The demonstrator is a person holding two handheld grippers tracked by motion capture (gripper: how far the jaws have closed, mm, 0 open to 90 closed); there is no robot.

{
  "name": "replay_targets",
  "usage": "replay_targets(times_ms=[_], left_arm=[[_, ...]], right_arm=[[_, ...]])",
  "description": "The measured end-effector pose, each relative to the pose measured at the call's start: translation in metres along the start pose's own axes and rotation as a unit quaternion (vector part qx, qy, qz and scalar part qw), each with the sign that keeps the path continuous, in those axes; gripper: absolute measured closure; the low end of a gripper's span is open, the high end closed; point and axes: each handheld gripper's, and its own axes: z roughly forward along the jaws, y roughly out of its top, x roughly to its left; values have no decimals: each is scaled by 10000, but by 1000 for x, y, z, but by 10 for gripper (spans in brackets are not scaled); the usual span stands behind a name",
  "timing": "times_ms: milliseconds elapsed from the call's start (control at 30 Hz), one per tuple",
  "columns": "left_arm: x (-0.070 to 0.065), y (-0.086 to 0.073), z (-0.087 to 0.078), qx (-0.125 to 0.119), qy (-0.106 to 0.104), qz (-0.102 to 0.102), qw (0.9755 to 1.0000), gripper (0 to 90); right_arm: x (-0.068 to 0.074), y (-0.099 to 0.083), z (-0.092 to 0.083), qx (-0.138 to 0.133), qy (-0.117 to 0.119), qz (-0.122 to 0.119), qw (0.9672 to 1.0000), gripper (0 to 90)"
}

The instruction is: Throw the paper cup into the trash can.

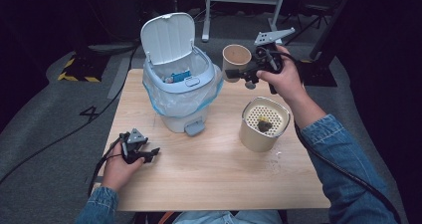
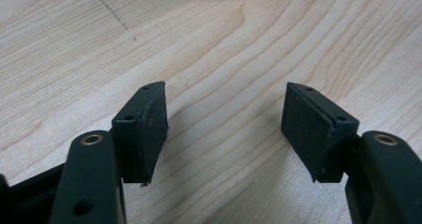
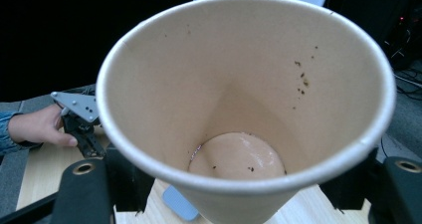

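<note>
From the high view, the right gripper [image 1: 238, 73] clasps a paper cup [image 1: 236, 56] above the table's far edge, just right of the white bin [image 1: 180, 87] with its lid up. A metal strainer pot [image 1: 263, 123] stands nearer. The left gripper [image 1: 149, 155] rests low on the wooden table [image 1: 209, 174].

The left gripper view has its jaws wide apart over bare wood.

In the right gripper view, the cup [image 3: 239, 109] sits between the jaws, tilted toward the camera, holding what may be pale liquid with dark specks.
</note>
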Motion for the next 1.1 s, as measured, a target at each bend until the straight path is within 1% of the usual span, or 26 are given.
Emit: replay_targets(times_ms=[133,300,367,467,567,633,867,1033,1100], left_arm=[[0,0,0,7,8,7,10000,352],[0,0,0,8,9,9,10000,351],[0,0,0,7,2,12,10000,351],[0,0,0,-2,1,-6,10000,351],[-1,0,0,-3,2,-17,10000,351],[0,0,0,8,5,1,10000,351],[0,0,0,7,7,1,10000,351],[0,0,0,1,7,1,10000,351],[0,0,0,6,6,2,10000,351]], right_arm=[[-1,10,12,6,22,-31,10000,286],[0,24,29,-30,31,13,10000,285],[1,30,37,-40,21,7,10000,284],[3,37,51,-84,68,34,9999,283],[4,42,66,-38,102,63,9999,283],[4,43,76,5,72,45,10000,282],[4,43,101,68,77,135,9999,280],[4,42,112,174,81,182,9997,279],[5,42,114,280,60,173,9994,278]])
